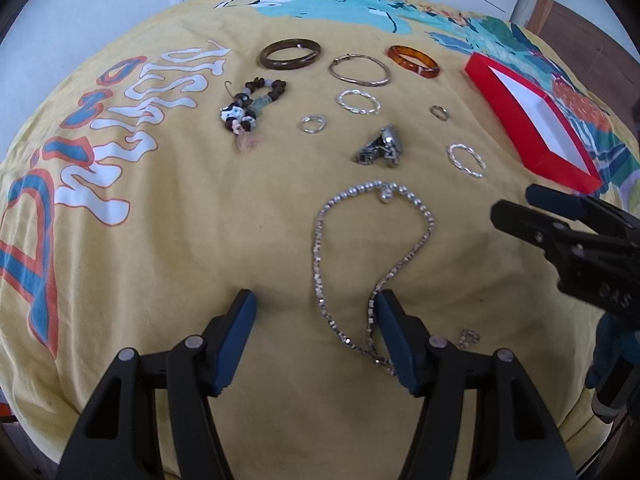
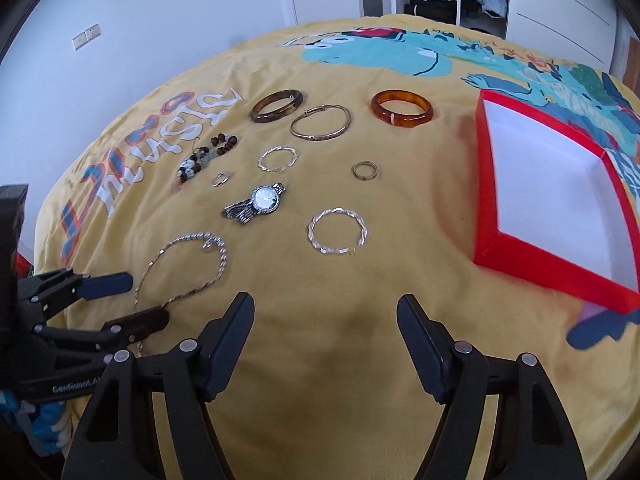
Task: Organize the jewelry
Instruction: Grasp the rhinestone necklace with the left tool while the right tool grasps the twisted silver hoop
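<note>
- The left gripper [image 1: 316,304], nearest the lens, hangs low over the bed with its jaws spread; the tail of the silver necklace [image 1: 320,240] runs between them, brushing the right finger, though whether the pad actually touches the chain I cannot tell.
- The right gripper [image 2: 326,312] has its jaws apart over bare cloth with nothing between them.
- The yellow printed bedspread [image 2: 340,360] carries everything.
- The red box [image 2: 484,184], white inside, sits open at the right side of the spread.
- The necklace loops from the left gripper up toward the watch [image 2: 260,200], which lies in the middle of the jewelry.
- Along the far row: a dark brown bangle [image 2: 276,106], a thin gold bangle [image 2: 320,122] touching or just beside it, and an amber bangle [image 2: 402,107] nearer the box.
- A beaded bracelet [image 2: 208,154] lies at the left.
- Two twisted silver bracelets: one [image 2: 338,232] near the right gripper, one [image 2: 278,159] beyond the watch.
- Two small rings: one [image 2: 365,171] toward the box, one [image 2: 221,179] beside the beads.
</note>
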### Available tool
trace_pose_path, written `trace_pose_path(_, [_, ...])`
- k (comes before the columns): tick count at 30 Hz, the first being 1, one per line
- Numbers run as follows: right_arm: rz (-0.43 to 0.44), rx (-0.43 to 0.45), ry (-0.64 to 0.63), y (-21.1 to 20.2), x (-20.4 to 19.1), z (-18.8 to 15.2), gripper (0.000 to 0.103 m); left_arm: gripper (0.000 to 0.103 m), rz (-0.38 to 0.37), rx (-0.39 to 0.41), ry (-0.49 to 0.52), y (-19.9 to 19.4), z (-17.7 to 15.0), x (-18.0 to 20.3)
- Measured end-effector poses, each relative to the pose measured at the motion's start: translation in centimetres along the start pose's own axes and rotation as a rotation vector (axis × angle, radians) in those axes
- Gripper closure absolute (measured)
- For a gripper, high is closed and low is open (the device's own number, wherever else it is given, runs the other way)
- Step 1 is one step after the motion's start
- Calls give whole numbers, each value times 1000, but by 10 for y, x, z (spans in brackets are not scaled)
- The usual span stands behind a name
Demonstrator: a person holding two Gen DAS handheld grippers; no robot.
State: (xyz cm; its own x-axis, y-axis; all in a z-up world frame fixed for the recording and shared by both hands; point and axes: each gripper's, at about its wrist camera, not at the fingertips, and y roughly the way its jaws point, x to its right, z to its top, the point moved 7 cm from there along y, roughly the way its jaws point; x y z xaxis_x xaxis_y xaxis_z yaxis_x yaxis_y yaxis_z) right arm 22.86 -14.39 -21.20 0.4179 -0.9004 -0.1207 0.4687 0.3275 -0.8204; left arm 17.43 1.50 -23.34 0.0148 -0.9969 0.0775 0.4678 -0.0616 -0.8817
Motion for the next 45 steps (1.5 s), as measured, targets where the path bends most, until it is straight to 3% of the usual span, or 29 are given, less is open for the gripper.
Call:
trace_pose_path(5, [-5,-8,3,22,1,16,35,44,-7,11,-8,1,-1,-4])
trace_pose_path(14, [-11,-26,23,45,5,24,40,55,-21,16,-29,2,4,-7])
trace_pose_path(22, [4,-19,32,49,3,29,62,79,-38,17,-62,0,6,-15])
trace_pose_path(28, [3,-14,18,47,1,30,63,96,-55,21,-73,-4,9,-18])
trace_pose_path(45, [29,57,11,2,-15,34,63,99,-82,44,-90,-26,17,-15])
